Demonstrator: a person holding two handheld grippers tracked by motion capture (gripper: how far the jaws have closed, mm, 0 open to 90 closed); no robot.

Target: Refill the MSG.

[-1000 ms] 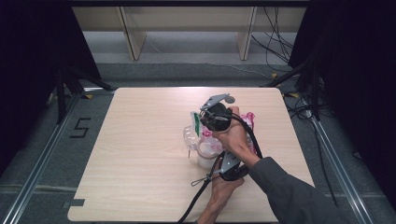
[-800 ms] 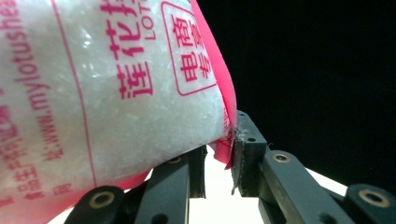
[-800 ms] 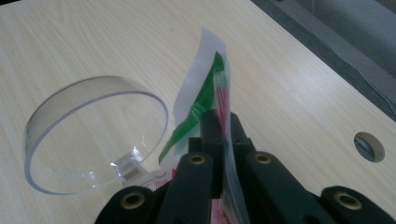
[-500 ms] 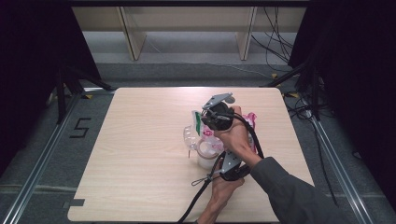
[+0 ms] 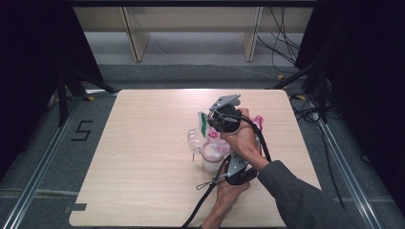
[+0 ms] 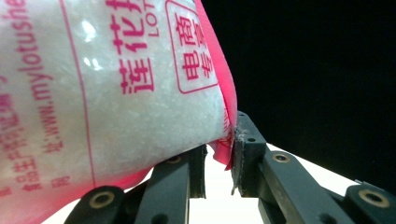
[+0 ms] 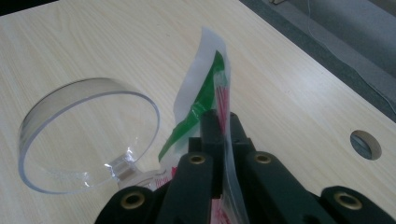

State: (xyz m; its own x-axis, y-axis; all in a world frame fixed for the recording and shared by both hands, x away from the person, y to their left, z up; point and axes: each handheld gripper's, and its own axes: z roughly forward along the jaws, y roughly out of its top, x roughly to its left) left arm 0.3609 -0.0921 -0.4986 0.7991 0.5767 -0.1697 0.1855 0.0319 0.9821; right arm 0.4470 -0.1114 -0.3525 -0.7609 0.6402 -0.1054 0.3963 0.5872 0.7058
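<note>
Bag of white granules held over a jar by two claws

Little change is seen against the high view of a second ago: the right claw (image 5: 210, 121) is found a touch higher and farther from the person, and the bag (image 5: 213, 137) is drawn up with it. This is judged to mean that the bag is being tipped or steadied for pouring, not yet released.

In the high view, the bag is seen near the middle of the wooden surface (image 5: 143, 157), directly above a white-filled jar (image 5: 210, 156), with a clear hinged lid (image 5: 193, 139) standing open beside it. The left claw (image 5: 235, 168) is seen low, nearer the person.

Grip detail is given by the gripper views. The right claw (image 7: 219, 123) is seen clamped tight on the bag's white-and-green top edge (image 7: 205, 93), with the clear lid (image 7: 88, 135) below it. The left claw (image 6: 219, 161) is seen with its jaws slightly apart, pinching the pink seam of the bag (image 6: 112, 88), whose granules and red print are made out.
</note>
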